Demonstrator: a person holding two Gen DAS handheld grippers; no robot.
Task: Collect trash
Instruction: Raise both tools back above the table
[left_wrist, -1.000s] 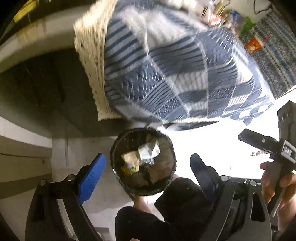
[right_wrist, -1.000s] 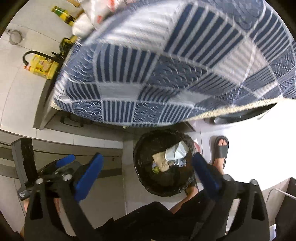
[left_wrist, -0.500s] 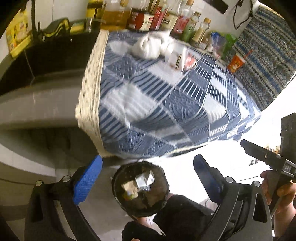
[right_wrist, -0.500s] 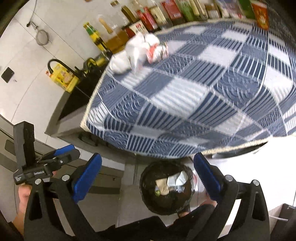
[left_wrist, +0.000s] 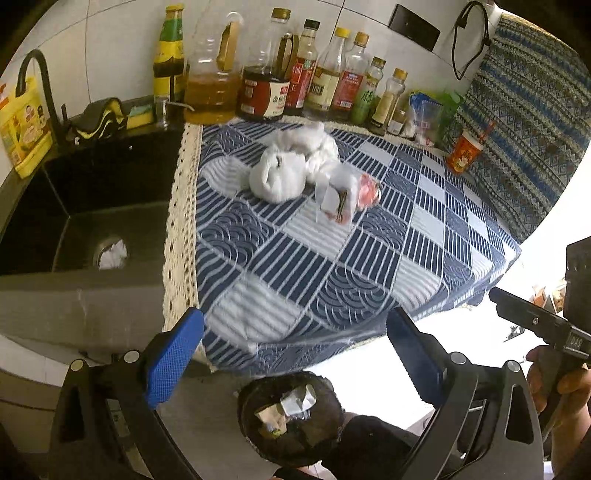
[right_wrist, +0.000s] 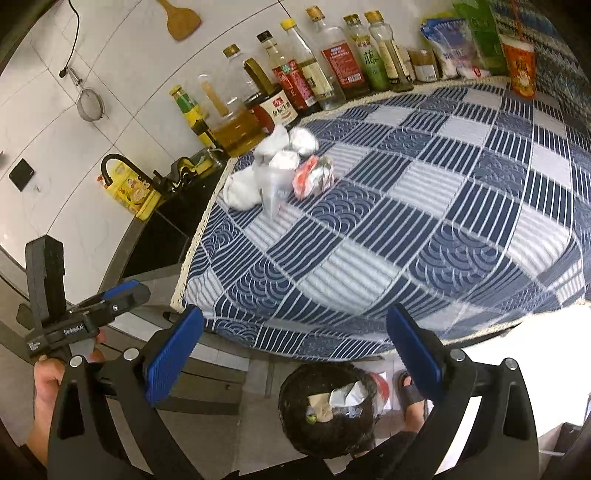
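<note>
While both grippers are raised from the bin below the counter's near edge, the left gripper and right gripper are held wide and empty. More trash is now seen far-left on the checked cloth; the torn carton is laid pointing near-to-far.

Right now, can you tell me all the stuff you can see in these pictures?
Trash pile: several pieces, white with some red, on the cloth near the bottles.
Tablecloth: one, blue and white checks, on the counter.
Bottles: about ten, mixed colours, along the wall.
Cup: one, orange, far corner of the cloth.
Sink: one, black, beside the cloth.
Bin: one, black, on the floor, trash inside.
Yellow jug: one, by the tap.
Left gripper: blue fingers, open, empty.
Right gripper: blue fingers, open, empty.
</note>
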